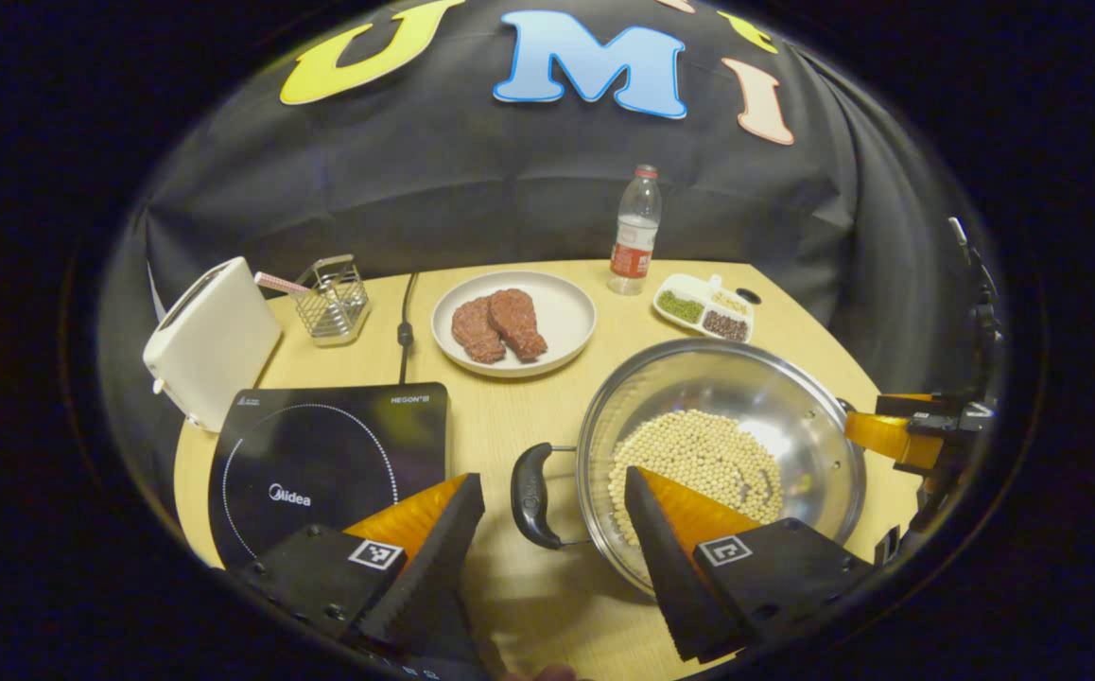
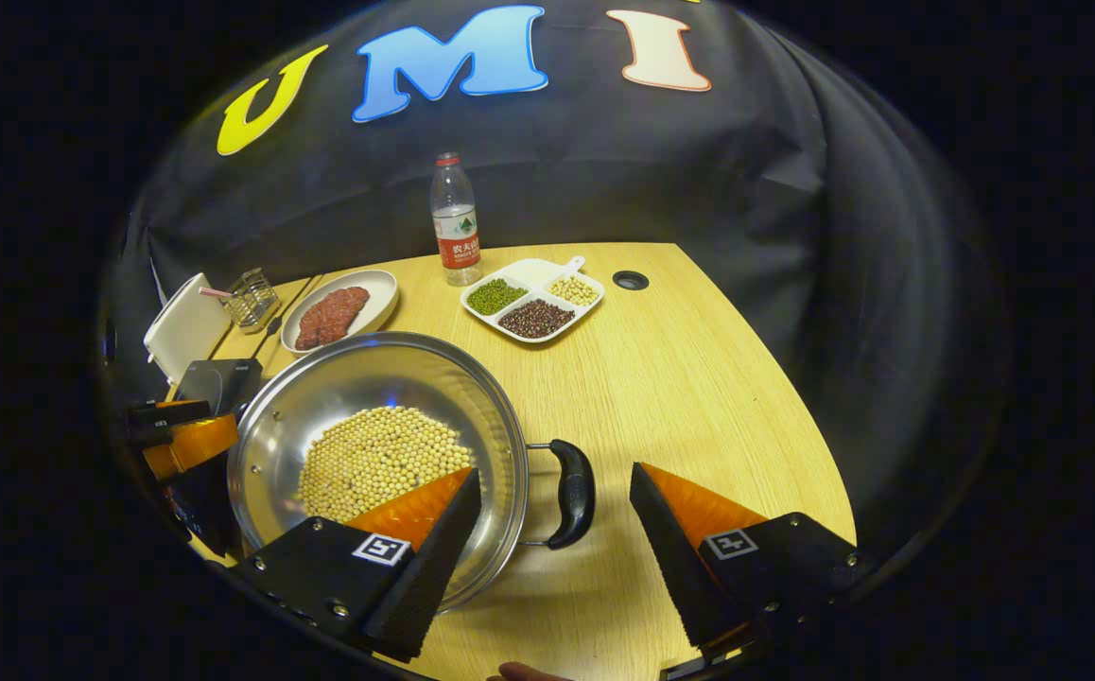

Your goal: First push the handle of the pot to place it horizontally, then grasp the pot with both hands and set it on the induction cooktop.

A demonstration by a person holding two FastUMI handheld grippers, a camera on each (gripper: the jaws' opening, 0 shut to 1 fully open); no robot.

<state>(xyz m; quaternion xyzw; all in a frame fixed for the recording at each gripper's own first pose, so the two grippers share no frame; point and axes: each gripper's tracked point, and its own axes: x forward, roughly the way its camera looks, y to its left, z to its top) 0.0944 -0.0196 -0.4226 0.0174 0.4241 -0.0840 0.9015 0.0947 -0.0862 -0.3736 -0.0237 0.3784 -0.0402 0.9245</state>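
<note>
Both grippers sit wide open, empty: left gripper [image 1: 547,530] straddles the pot's [image 1: 793,397] left handle [image 1: 533,494], right gripper [image 2: 552,530] the right handle [image 2: 574,492]. Pot's on the table [image 2: 680,378], right of the cooktop [image 1: 321,463], w/ beans [image 1: 699,454] inside. Likely heavy, slick steel, so grab handles & keep level.

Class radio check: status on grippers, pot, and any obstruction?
Left gripper open around one pot handle; right gripper open around other handle. Pot on table, beside cooktop. Path clear.
</note>
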